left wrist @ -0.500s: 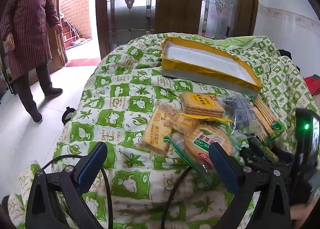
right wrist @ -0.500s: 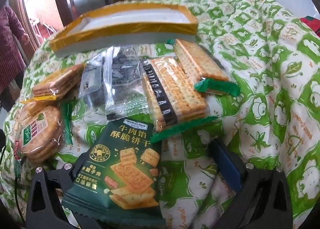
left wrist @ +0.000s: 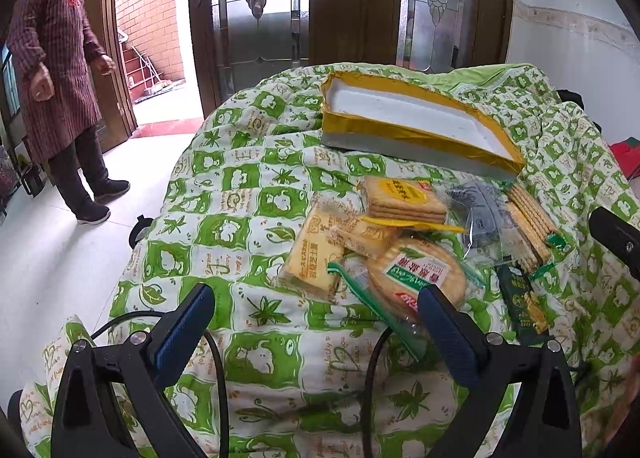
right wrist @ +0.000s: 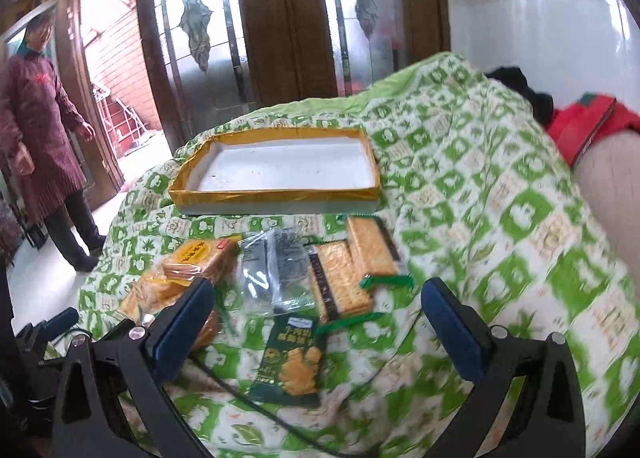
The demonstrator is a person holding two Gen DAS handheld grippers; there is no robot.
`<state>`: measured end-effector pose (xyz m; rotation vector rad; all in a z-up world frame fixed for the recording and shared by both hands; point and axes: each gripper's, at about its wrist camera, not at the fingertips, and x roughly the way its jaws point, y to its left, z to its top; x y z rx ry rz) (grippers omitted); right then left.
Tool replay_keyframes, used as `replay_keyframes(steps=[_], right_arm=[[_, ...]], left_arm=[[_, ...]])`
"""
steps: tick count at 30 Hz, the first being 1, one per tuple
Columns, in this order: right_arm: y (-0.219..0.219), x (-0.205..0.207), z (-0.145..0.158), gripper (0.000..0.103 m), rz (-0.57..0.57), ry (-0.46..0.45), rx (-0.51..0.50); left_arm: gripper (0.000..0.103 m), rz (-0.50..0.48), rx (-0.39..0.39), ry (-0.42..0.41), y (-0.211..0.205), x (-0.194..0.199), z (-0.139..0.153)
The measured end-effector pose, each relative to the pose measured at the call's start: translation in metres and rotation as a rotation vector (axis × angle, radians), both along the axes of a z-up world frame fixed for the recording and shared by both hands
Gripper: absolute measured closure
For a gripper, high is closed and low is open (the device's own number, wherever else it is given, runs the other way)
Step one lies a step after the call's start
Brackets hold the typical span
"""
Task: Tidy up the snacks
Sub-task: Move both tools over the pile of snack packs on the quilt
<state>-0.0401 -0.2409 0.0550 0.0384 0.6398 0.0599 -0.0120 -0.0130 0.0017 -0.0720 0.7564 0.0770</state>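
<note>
Both wrist cameras look forward and down from near the quilt's [left wrist: 248,193] front edge. They share the tray [left wrist: 404,113] [right wrist: 280,161] (doors behind it).

Home entrance hall, glazed wooden doors [left wrist: 280,1], quilt [left wrist: 248,193]

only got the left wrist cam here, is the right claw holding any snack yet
Observer: No. The right claw is wide open over the quilt with nothing gripped. The dark green packet lies flat just ahead of it.
Operator: ok and the long crackers, one pack or two, they're edge on for me
Observer: Two packs of long crackers, side by side, green wrapper ends toward the claw.
Operator: anything in the tray, its near wall hides some floor
Observer: From the right wrist the whole floor shows: bare white, no snack in it.
</note>
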Motion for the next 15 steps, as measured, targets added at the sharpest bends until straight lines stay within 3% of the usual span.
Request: replay_keyframes(steps=[8,15], right_arm=[[-0.004,0.014,0.005,0.000,0.018,0.141,0.053],[0.005,0.012,0.001,0.000,0.035,0.130,-0.017]], left_arm=[[0.001,0.007,-0.016,0.003,0.005,-0.004,-0.004],[0.001,-0.004,-0.001,0.008,0.001,-0.004,-0.003]])
